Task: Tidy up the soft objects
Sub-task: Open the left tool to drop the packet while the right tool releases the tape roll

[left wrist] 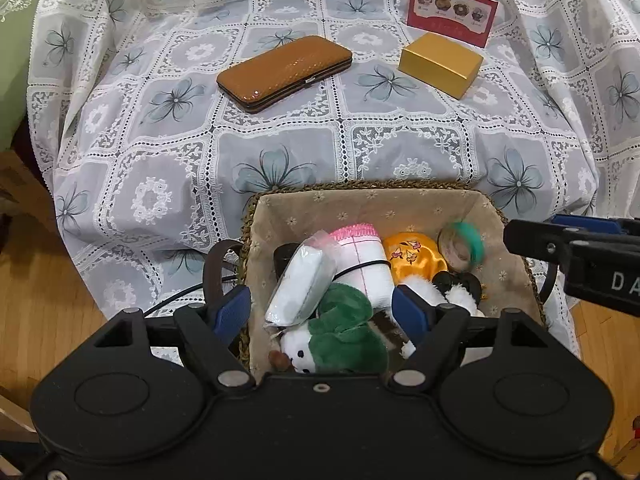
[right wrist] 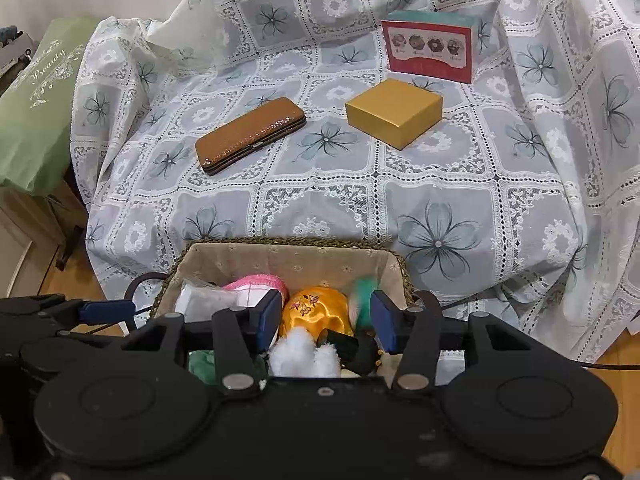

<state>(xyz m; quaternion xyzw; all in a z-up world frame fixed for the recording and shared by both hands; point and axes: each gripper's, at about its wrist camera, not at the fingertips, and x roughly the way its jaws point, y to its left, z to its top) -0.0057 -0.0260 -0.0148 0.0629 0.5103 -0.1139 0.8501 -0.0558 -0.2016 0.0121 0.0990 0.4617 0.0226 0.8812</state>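
Observation:
A lined woven basket [left wrist: 360, 204] [right wrist: 288, 258] stands at the near edge of the cloth-covered table. It holds a green and white plush [left wrist: 340, 332], a clear bag of white pads [left wrist: 300, 284], a pink and white roll [left wrist: 364, 256], an orange satin pouch [left wrist: 412, 256] [right wrist: 316, 308], a white and black plush [left wrist: 452, 292] [right wrist: 304, 350] and a blurred teal and grey ring [left wrist: 464, 244] [right wrist: 362, 296]. My left gripper [left wrist: 324, 312] is open above the basket, holding nothing. My right gripper [right wrist: 326, 320] is open above the basket, holding nothing; it also shows in the left wrist view [left wrist: 568, 252].
On the lace tablecloth [left wrist: 280, 140] lie a brown hard case [left wrist: 286, 72] [right wrist: 250, 134], a gold box [left wrist: 440, 64] [right wrist: 394, 112] and a red picture box [left wrist: 454, 10] [right wrist: 430, 46]. A green cushion [right wrist: 36, 108] sits at the left. Wood floor [left wrist: 40, 300] lies below.

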